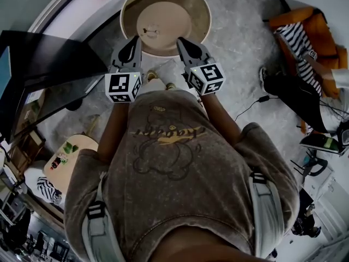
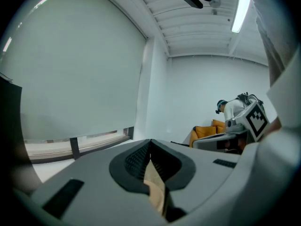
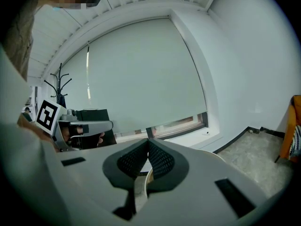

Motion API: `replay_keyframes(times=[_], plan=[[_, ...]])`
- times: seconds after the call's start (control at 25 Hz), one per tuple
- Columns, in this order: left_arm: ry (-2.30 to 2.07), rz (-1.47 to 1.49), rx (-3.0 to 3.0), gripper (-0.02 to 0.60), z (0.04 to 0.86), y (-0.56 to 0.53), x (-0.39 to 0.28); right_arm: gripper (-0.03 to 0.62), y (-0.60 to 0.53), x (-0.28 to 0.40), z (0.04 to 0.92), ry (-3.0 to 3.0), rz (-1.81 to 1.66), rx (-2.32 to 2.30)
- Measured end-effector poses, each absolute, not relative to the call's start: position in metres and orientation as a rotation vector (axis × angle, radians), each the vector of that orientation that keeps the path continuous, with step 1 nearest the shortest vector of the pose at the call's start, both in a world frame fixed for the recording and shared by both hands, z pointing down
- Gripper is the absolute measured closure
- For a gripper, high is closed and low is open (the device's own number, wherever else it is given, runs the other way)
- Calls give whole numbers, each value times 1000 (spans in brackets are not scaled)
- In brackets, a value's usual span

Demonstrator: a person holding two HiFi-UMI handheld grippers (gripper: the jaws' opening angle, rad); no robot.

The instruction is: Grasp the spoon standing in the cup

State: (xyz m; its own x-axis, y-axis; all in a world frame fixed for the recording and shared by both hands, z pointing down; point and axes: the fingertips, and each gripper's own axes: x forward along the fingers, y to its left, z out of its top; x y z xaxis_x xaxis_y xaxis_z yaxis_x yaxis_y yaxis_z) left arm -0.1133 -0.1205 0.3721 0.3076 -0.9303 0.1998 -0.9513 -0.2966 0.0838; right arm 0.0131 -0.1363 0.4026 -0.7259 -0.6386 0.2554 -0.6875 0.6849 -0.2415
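While looking steeply down past a grey-brown sweatshirt [image 1: 169,146], found the left gripper [image 1: 133,41] and the right gripper [image 1: 182,41] held side by side and apart, with their tips at the near rim of a round beige table [image 1: 204,15]. Found the jaws of the left pressed tip to tip in the left gripper view, with nothing caught between the pads. Found the same in the right gripper view: jaws together and empty, with just a strip of pale table in the gap below the tips. Spotted one small pale thing [image 1: 150,31] near the middle of the tabletop, ahead of both pairs of tips and touched by neither; could not make it out as cup or spoon at that size. Noted an orange chair [image 1: 308,18] at the far right, a person in a striped top [image 1: 299,40] by it, and a dark desk [image 1: 46,59] at the left.
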Motion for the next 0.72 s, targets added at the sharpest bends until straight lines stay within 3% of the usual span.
replay_keyframes(times=[0.72], plan=[[-1746, 195, 2368, 563, 377, -153, -135, 577, -171, -10, 405, -2766, 494, 1065]])
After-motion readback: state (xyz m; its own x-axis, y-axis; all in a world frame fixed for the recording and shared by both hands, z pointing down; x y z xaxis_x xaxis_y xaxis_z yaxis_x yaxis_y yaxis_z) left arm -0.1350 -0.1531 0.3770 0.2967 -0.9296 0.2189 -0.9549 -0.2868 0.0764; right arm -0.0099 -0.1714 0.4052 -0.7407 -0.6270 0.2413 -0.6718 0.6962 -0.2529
